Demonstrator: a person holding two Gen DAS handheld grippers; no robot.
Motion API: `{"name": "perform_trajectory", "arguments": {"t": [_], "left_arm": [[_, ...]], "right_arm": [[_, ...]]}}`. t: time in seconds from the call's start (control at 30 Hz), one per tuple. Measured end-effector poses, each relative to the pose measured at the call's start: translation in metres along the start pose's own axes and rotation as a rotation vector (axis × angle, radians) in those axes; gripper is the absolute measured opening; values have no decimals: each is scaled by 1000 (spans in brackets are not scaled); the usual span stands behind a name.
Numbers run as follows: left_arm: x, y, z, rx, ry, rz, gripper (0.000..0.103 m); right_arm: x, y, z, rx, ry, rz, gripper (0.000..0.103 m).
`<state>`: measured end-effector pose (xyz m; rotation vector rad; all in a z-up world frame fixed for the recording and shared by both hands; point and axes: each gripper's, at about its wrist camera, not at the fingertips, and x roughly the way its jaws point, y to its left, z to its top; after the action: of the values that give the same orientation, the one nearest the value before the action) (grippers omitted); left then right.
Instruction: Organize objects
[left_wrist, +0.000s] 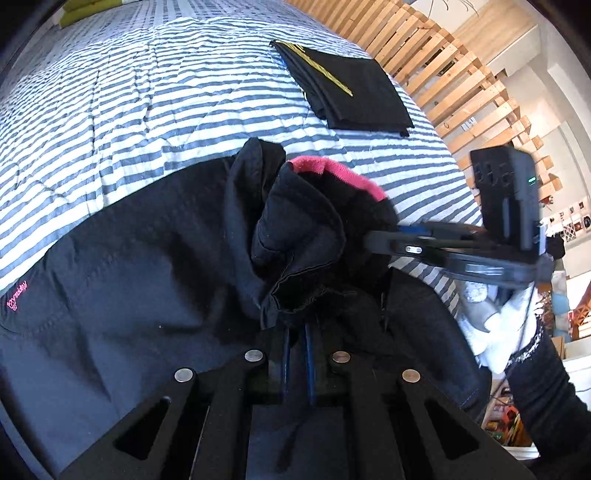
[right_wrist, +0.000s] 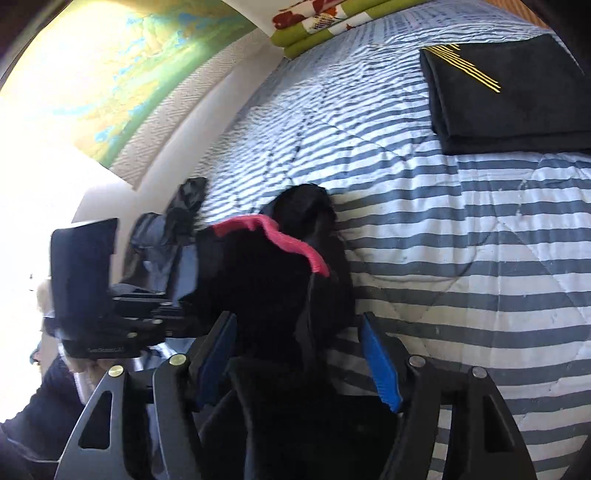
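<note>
A bed covered by a quilt striped in blue and white fills both views. At the far side of the quilt a folded black cloth with thin yellow lines lies flat, well apart from the work. Beyond the bed's edge stands a slatted wooden frame; on the opposite side a wall carries a coloured map, and green patterned bedding lies at the head of the bed.

The task's thing, a black garment with a pink edge band and small pink lettering, lies spread on the near part of the quilt, its middle gathered up into a bunched fold.

Left gripper: jaws nearly together, blue pads pinching a hem of the bunched black fabric.

Right gripper: jaws partly apart, blue pads standing on either side of the raised fold. The black fabric rises between them; the right pad stands clear of it, while contact at the left pad cannot be told. In the left wrist view this gripper reaches in from the right, its tips against the fold below the pink band, held by a hand in a white glove with a dark sleeve.
</note>
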<state>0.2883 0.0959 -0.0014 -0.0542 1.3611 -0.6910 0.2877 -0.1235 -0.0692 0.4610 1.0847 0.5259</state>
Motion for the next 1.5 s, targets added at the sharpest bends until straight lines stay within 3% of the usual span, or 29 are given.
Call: {"name": "perform_trajectory", "arguments": {"t": [0.03,0.13,0.27,0.3,0.33,0.4,0.43,0.47,0.53,0.6,0.7,0.77,0.87,1.0,1.1,1.2,1.4,1.47,1.5], "left_arm": [[-4,-2,3,-1,-9,0,7],[-18,-18,17,31,-49,-4,7],[-26,-61,51,68,-103,-99,7],[-23,-74,59,74,-99,-141,15],[-16,-88,68,90,-75,-169,35],[-6,-105,78,96,-72,-157,54],[-3,-108,79,98,-64,-149,54],[-1,-109,78,99,-59,-139,54],[-9,-98,71,81,-71,-100,54],[-21,-81,57,60,-83,-32,54],[-56,-28,21,-33,-102,70,54],[-87,18,-13,-118,-136,166,55],[-130,91,-79,-305,-155,223,58],[-161,150,-170,-461,-152,280,59],[-163,175,-227,-525,-128,244,60],[-157,191,-262,-546,-133,202,65],[-143,222,-279,-599,-203,41,73],[-138,219,-275,-598,-227,-4,71],[-137,214,-273,-581,-231,-9,64]], "right_arm": [[7,1,1,-8,27,-67,4],[-4,4,4,-9,-22,-204,4],[-73,3,8,1,-171,-340,3],[-96,-2,9,18,-211,-384,3],[-113,-7,11,34,-239,-441,2],[-138,-21,12,49,-275,-627,2],[-141,-31,13,50,-264,-759,3],[-141,-44,14,54,-235,-811,4],[-143,-70,11,119,-154,-814,4],[-155,-82,4,154,-147,-779,6],[-178,-79,-11,172,-174,-692,22],[-182,-68,-24,154,-164,-598,35],[-180,-40,-49,90,-126,-502,36],[-147,18,-71,-33,-63,-454,36],[-115,68,-84,-150,-3,-401,36],[-89,111,-102,-228,40,-356,36],[-67,154,-125,-259,95,-328,36],[-69,158,-128,-252,94,-342,36],[-71,159,-131,-251,90,-352,36]]}}
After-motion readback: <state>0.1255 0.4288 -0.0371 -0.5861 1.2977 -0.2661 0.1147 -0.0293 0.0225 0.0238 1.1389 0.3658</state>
